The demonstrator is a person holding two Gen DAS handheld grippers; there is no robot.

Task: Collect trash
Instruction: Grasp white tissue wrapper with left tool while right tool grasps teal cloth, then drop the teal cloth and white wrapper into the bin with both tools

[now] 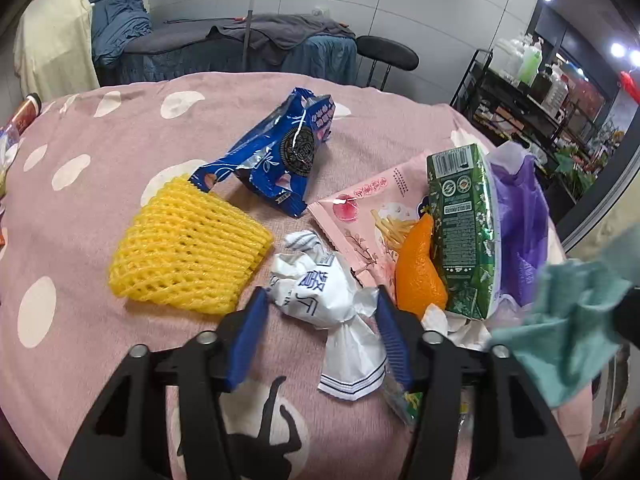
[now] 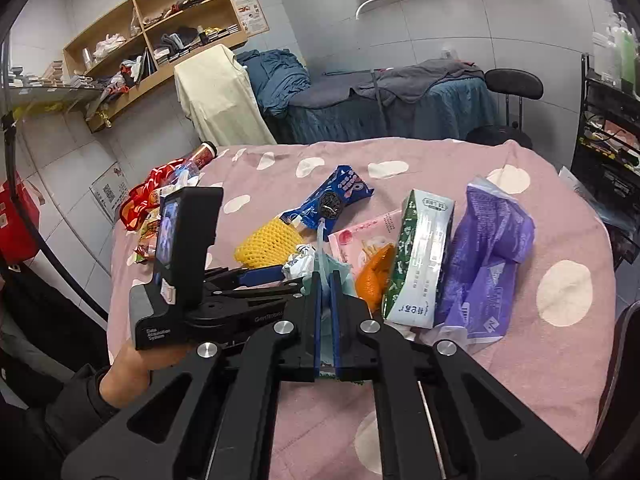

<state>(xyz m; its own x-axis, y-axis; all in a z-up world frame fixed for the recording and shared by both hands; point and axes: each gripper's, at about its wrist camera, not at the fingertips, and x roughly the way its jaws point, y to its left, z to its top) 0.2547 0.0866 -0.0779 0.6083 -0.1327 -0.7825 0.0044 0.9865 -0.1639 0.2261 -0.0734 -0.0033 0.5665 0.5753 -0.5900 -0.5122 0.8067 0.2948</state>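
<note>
On the pink spotted cloth (image 1: 100,208) lies trash: a crumpled white wrapper (image 1: 320,292), a yellow foam net (image 1: 188,248), a blue cookie bag (image 1: 280,148), a pink snack bag (image 1: 372,216), an orange peel (image 1: 420,272), a green carton (image 1: 464,232) and a purple bag (image 1: 520,224). My left gripper (image 1: 320,304) is open with its fingers on either side of the white wrapper. My right gripper (image 2: 328,280) is shut on a teal cloth (image 2: 332,268), which also shows at the right of the left wrist view (image 1: 568,320). The left gripper (image 2: 280,274) shows left of it.
Red and mixed wrappers and a bottle (image 2: 160,196) lie at the table's far left. A dark bed (image 2: 380,108), a black stool (image 2: 512,84), a draped chair (image 2: 216,92), wooden shelves (image 2: 152,32) and a rack (image 2: 608,120) stand behind.
</note>
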